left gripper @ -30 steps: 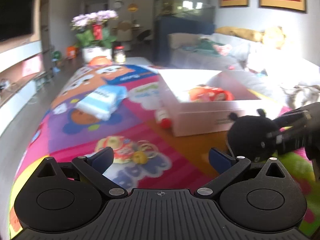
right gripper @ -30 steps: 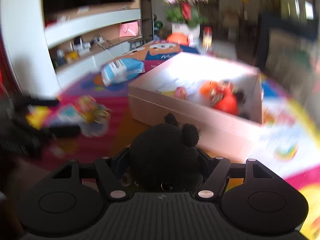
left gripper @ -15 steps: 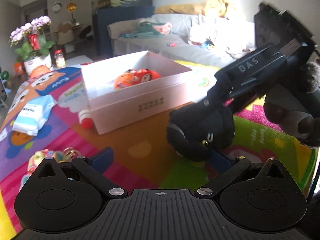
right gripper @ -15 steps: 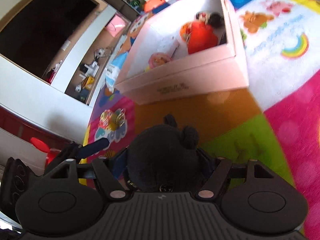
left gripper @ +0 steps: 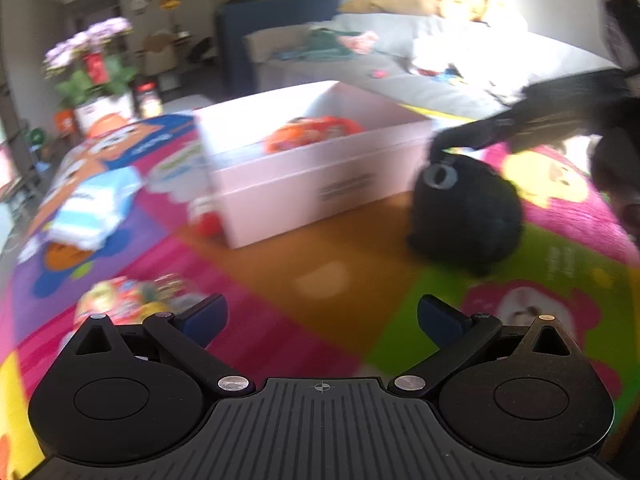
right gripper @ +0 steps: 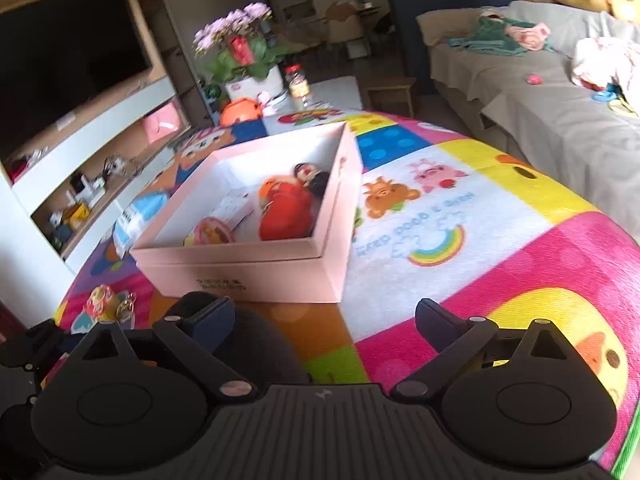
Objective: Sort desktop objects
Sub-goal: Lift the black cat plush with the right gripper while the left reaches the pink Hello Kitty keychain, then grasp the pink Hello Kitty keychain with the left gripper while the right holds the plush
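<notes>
Living-room daylight falls on a bright cartoon-print play mat (left gripper: 280, 288) covering the desk, with a grey sofa (left gripper: 400, 80) behind.

From the left wrist camera, the left gripper (left gripper: 320, 316) hangs released, its blue-padded fingers wide apart and holding nothing. Ahead and to its right sits a round black plush toy (left gripper: 466, 216) on the mat, just beside the near corner of an open pale pink cardboard box (left gripper: 320, 184). The right gripper's dark finger reaches down to the top of the toy; motion blur hides whether it touches. A blue-and-white packet (left gripper: 90, 212) and a small colourful trinket (left gripper: 128, 300) lie off to the left.

From the right wrist camera, the right gripper (right gripper: 324, 320) is likewise released, fingers spread. The black plush toy (right gripper: 256, 344) sits low at its left finger, partly outside the jaws rather than centred between them. The pink box (right gripper: 248, 268) stands straight ahead, already containing an orange-red soft toy (right gripper: 286, 208).

The right gripper appears nearer; the toy lies down and left of it, the box directly beyond.
</notes>
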Tool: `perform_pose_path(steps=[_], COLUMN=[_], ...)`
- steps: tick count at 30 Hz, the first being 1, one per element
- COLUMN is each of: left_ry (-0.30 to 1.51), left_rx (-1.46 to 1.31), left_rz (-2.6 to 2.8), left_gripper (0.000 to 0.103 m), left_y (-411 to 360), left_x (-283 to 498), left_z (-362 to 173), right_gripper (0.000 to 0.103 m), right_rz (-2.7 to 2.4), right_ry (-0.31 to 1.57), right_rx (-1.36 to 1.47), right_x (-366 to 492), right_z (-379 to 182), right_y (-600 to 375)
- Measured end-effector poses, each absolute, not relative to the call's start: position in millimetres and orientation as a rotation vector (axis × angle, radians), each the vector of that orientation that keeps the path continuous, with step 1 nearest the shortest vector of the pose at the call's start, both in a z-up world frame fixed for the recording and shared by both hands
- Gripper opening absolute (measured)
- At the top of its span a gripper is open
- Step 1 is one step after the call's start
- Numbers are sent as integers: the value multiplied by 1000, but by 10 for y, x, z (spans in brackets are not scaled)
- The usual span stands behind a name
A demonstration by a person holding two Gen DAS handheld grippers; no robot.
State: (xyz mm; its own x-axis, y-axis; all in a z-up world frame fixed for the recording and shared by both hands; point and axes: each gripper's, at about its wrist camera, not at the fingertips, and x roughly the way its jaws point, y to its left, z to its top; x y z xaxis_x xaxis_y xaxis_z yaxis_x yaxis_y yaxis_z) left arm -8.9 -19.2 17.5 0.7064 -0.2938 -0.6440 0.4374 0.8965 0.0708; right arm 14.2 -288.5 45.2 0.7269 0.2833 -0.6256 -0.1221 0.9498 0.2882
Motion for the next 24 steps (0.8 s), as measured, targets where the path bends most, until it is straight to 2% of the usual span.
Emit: perform_pose_path(steps=[4,8,16,24], left_ry=[664,657,721,717], left_rx=[162,120,-55,-15], left_rz=[-278,-152,-56,122], left_gripper=[103,103,103,103], left_y=[210,524,815,811], left_x=[12,227,594,604], left_z=[260,265,166,54], right_gripper=[103,103,103,103], right_rz=[252,270,219,143], right_ry=[647,591,656,636], right_rx=[259,222,325,393], right_x=[-65,-269,-397,-382], right_z=[564,621,305,94], right_y=[-2930,-2871,-2939,-3019])
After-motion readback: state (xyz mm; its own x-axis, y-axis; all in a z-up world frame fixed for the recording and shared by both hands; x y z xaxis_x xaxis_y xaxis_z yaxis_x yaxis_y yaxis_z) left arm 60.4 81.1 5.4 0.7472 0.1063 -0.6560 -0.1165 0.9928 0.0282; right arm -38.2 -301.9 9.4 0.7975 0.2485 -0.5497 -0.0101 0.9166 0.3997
